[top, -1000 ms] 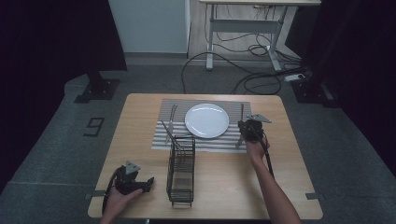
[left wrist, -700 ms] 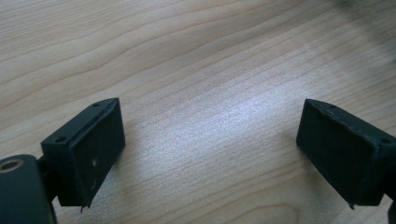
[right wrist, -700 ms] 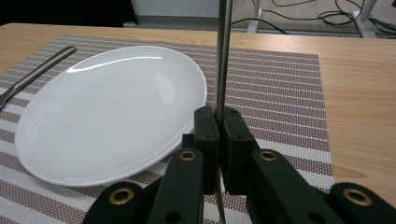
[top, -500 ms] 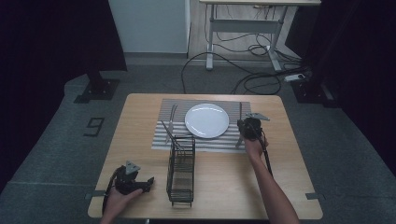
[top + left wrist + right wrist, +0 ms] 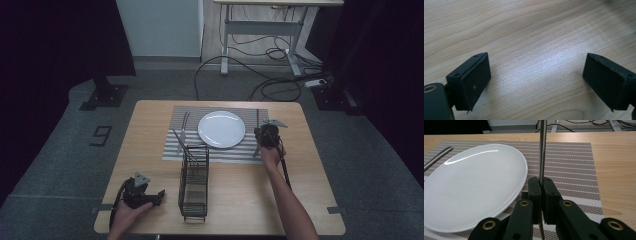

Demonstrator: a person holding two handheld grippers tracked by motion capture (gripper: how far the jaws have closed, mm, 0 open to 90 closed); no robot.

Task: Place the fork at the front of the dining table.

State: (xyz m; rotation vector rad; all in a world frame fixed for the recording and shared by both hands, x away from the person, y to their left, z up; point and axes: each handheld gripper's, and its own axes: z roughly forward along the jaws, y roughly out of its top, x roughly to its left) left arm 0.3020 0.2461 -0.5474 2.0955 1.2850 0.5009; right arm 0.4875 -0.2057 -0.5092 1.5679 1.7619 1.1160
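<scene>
A pale wooden table [image 5: 320, 200] with visible grain carries a woven striped placemat [image 5: 220, 152]. On the mat sits a round, glossy white plate [image 5: 221, 128]. A tall black wire rack [image 5: 194, 182] stands in front of the mat. The left gripper [image 5: 159, 196] rests near the table's front left corner, jaws wide apart with bare wood between them. The right gripper [image 5: 541, 183] is clamped on a slim metal utensil [image 5: 542, 147] just right of the plate. Another utensil [image 5: 184, 125] lies left of the plate.
</scene>
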